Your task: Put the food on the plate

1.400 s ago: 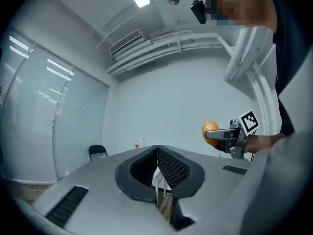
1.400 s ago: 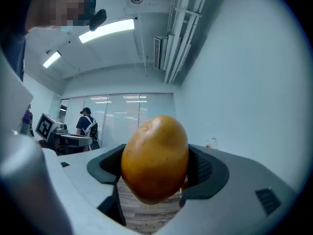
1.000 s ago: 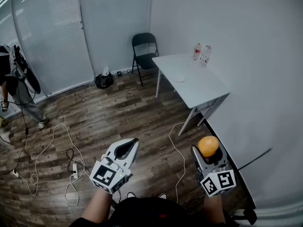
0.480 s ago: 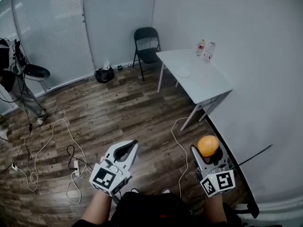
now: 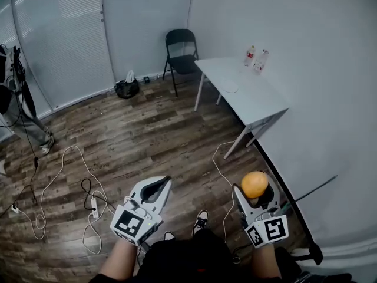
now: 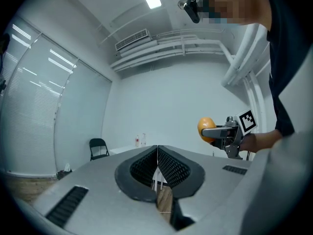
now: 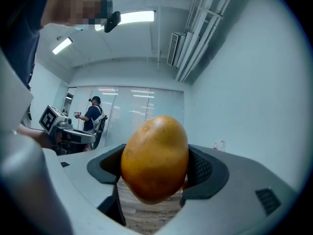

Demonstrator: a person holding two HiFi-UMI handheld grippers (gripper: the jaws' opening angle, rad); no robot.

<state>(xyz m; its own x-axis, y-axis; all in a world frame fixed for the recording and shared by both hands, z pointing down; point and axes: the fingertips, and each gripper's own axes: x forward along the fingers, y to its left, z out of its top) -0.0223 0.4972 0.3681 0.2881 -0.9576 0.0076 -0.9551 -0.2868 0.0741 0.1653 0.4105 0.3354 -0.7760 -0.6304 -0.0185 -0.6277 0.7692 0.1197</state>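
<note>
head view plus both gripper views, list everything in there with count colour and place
food: one, orange-yellow, between the right gripper's jaws
plate: one, white, on the table
table: one, white, upper right
bottles: two, clear, at the table's far end
chair: one, black, beyond the table
bag: one, black, on the floor left of the chair
power strip: one, white, on the floor
cables: several, white and black, loose on the floor
another person: one, at the left edge
shoe: one, dark and white, between the grippers
left gripper: one, white, jaws together, empty
right gripper: one, white, shut on the food
</note>
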